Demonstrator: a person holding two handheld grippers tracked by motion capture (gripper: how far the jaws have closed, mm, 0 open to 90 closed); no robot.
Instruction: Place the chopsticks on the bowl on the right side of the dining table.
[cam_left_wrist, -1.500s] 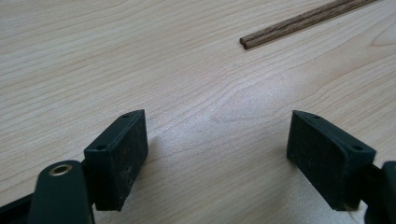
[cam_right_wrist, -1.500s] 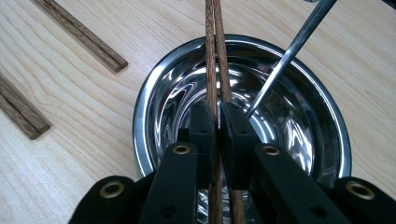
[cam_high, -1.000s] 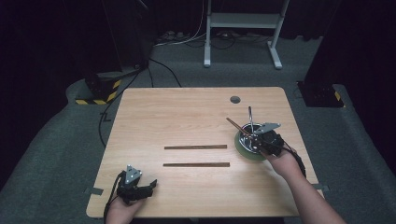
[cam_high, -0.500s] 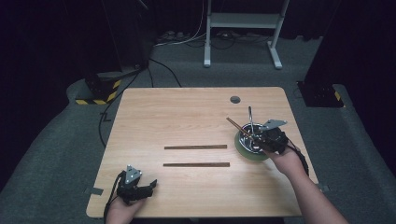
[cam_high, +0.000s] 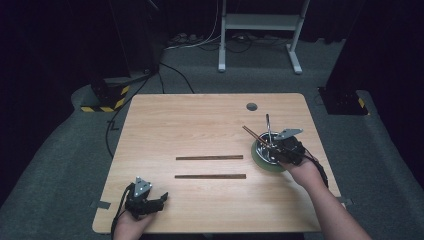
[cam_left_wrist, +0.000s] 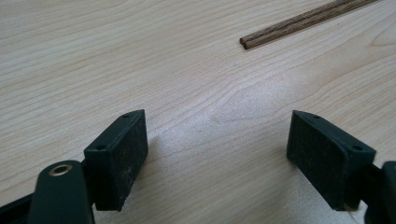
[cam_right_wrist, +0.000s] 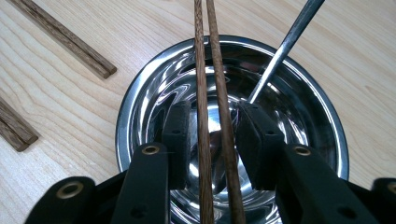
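R gripper (cam_right_wrist: 208, 140) straddles chopstick pair (cam_right_wrist: 212, 93) over steel bowl (cam_right_wrist: 140, 93), frame centre; jaws near but not pinching, likely just dropping them in. L gripper (cam_left_wrist: 217, 154) wide open, empty, idling lower left.

Open tabletop (cam_high: 200, 125) beyond two chopstick pairs (cam_high: 209, 157) midway

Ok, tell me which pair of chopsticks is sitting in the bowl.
The pair between the right gripper's fingers: it lies over the steel bowl, beside a metal utensil. The other two pairs lie flat mid-table.
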